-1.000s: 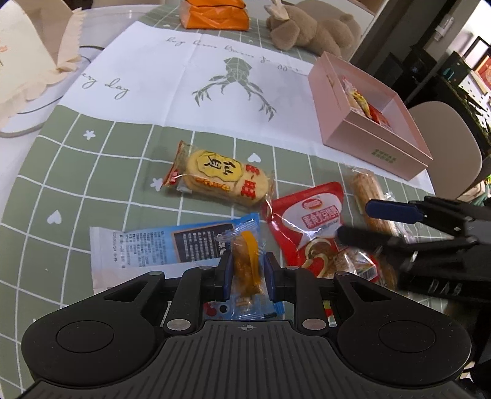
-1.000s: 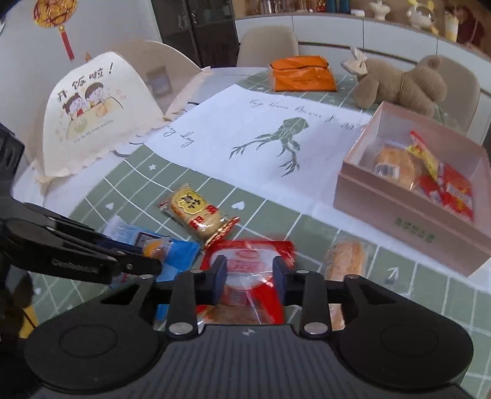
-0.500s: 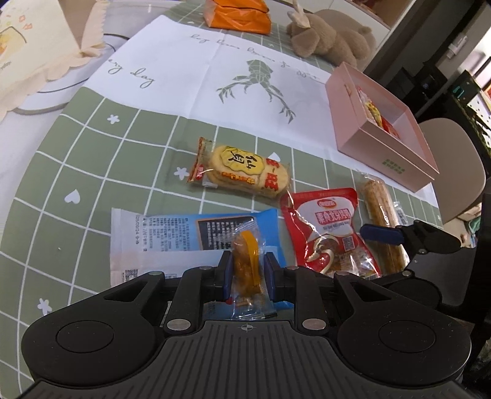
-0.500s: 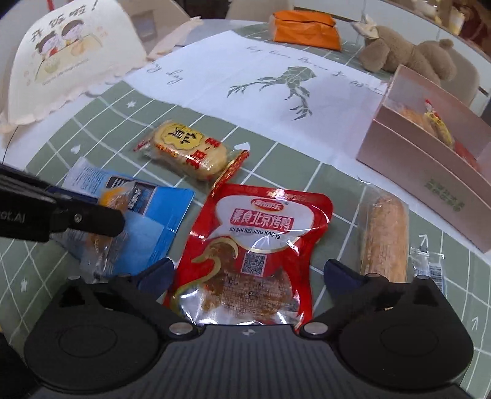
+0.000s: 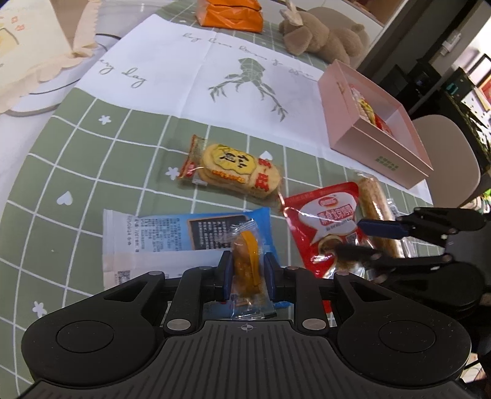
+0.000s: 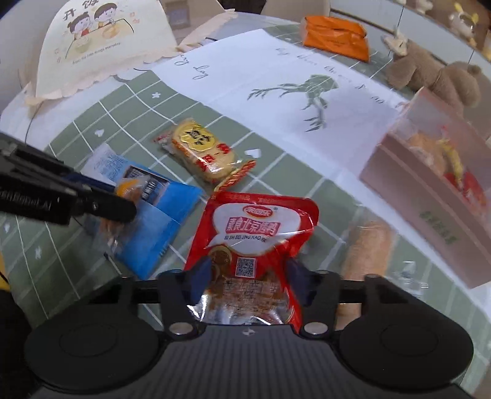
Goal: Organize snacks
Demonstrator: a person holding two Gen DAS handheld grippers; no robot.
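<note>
Right gripper (image 6: pixel 250 277) jaws, wide open half a second ago, have just closed onto the red pouch (image 6: pixel 256 233), crumpling it. Left gripper (image 5: pixel 245 273) stays clamped on the orange candy (image 5: pixel 245 261). Both ready for the pink box (image 5: pixel 377 147), far right.

Five snack packets lie outside the box: one red pouch (image 6: pixel 260 233), one blue packet (image 5: pixel 187 233), one small clear-wrapped yellow snack (image 5: pixel 247 264), one rice cracker pack (image 5: pixel 233 172) and one long wrapped roll (image 5: pixel 376 211). There is one pink box (image 5: pixel 377 135), with several packets inside that cannot be counted. Farther back sit one orange bag (image 5: pixel 230 13) and one plush toy (image 5: pixel 319 38).
</note>
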